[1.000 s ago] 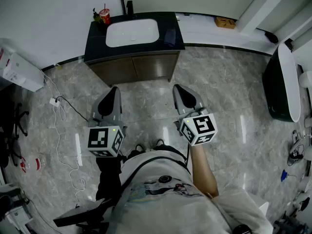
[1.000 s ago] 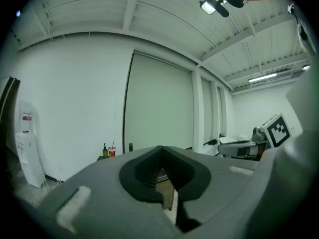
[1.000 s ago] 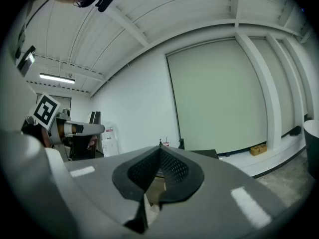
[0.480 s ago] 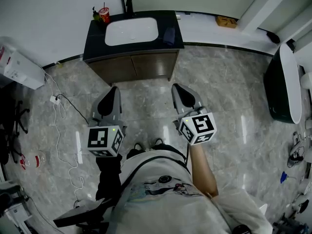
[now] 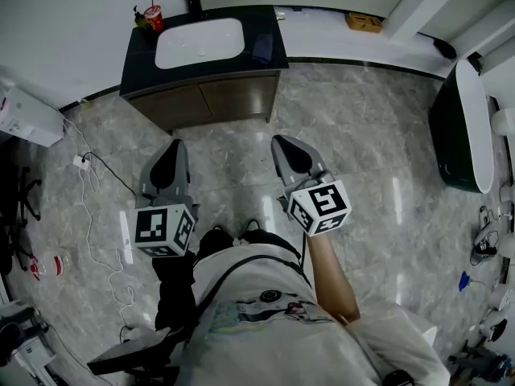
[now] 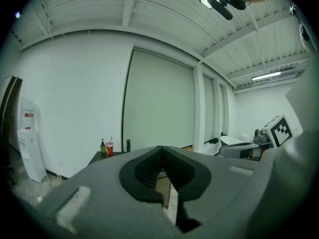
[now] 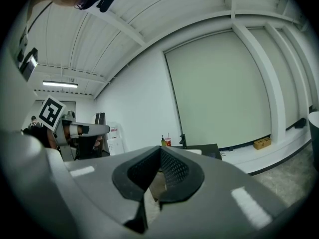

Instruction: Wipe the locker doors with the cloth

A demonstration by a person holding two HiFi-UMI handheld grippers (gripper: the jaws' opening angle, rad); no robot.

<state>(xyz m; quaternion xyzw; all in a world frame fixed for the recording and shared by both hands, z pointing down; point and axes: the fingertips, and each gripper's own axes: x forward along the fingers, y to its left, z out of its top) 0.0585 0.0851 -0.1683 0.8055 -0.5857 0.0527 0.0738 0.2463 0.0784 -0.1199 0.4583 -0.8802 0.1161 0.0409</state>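
The person (image 5: 273, 312) stands on a grey marbled floor (image 5: 362, 135) facing a low cabinet (image 5: 145, 107) with a dark counter (image 5: 278, 30) and a white sink (image 5: 199, 43) set into it. The left gripper (image 5: 171, 148) and the right gripper (image 5: 283, 145) are held out side by side over the floor, both pointing toward the cabinet and well short of it. Each gripper view shows its jaws pressed together with only a thin slit between them and nothing caught there, so both are closed and empty. The cloth (image 5: 261, 48), a dark folded piece, lies on the right end of the counter, just beside the sink and near the right edge, apart from both grippers. The two brown doors (image 5: 201, 103) sit side by side under the front edge of the counter, closed, with nothing touching them. At the back left corner of the counter stand a red cup (image 5: 151, 14) with a straw and a small green bottle (image 5: 139, 16) next to it, and a black tap (image 5: 194, 5) rises at the back edge behind the sink. To the left of the cabinet a white appliance (image 5: 24, 117) stands against the wall, and a white cable (image 5: 88, 215) trails across the floor from a plug block (image 5: 80, 162). A small cardboard box (image 5: 364, 21) rests on the white ledge along the far wall, and a large black-and-white tub-like thing (image 5: 463, 127) stands at the right.
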